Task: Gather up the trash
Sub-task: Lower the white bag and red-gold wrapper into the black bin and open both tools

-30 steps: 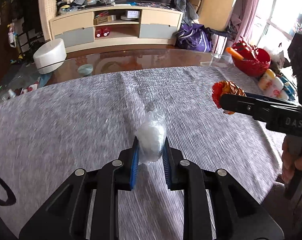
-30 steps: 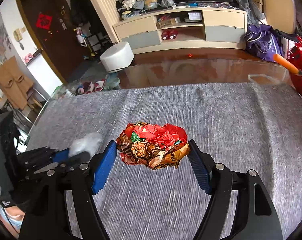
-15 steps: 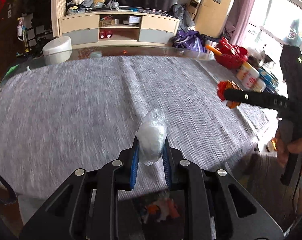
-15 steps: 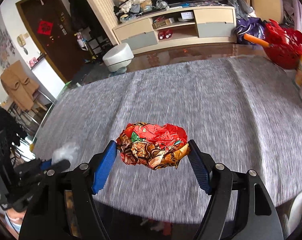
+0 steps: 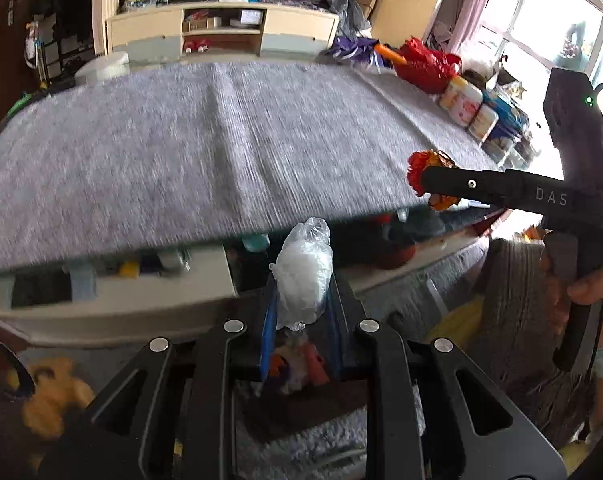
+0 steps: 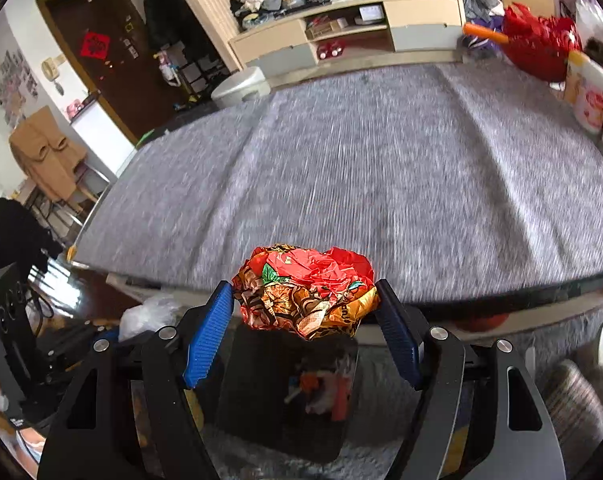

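1. A wide surface (image 6: 381, 184) covered in grey cloth fills the upper part of both views.
2. A dark trash bin (image 6: 289, 392) sits on the floor below its near edge, with scraps inside.
3. The right hand-held gripper (image 6: 305, 312) pinches a crumpled red and orange wrapper (image 6: 307, 290) between blue pads, above the bin.
4. The left hand-held gripper (image 5: 301, 308) pinches a crumpled clear plastic bag (image 5: 303, 276), held off the surface's edge, over the bin.
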`<action>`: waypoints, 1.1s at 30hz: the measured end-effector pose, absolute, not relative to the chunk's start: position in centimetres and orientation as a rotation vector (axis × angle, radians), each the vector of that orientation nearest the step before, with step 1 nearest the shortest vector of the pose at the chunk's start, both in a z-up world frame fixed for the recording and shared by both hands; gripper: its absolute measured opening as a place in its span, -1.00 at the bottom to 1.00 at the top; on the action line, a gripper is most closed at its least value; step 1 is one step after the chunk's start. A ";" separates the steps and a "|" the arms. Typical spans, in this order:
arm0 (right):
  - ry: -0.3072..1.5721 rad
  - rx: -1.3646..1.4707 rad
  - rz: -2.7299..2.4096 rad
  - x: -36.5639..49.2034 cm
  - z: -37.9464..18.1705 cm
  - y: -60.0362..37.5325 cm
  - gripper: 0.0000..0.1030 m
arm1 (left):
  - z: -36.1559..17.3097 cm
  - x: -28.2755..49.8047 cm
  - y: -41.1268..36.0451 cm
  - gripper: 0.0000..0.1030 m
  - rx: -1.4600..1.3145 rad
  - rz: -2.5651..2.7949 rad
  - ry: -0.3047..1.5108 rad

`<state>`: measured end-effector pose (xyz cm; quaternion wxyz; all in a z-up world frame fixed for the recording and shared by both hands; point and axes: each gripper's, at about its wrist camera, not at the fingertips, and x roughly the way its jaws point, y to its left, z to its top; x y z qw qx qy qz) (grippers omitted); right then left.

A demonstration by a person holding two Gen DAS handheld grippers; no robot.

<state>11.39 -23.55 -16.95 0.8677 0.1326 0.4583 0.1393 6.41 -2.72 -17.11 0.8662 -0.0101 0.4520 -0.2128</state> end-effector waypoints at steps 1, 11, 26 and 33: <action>0.966 0.280 0.292 11.1 -17.3 -23.4 0.41 | -17.8 6.0 -2.9 -0.61 -0.023 -0.447 0.960; 1.069 0.308 0.269 8.2 -24.3 -22.1 0.41 | -24.0 4.0 -3.6 -0.60 -0.027 -0.456 1.092; 1.178 0.214 0.297 8.7 -27.8 -19.5 0.45 | -27.8 4.5 -3.5 -0.55 -0.029 -0.440 1.206; 1.191 0.238 0.300 9.0 -28.1 -19.4 0.59 | -27.9 4.8 -3.1 -0.11 -0.038 -0.415 1.215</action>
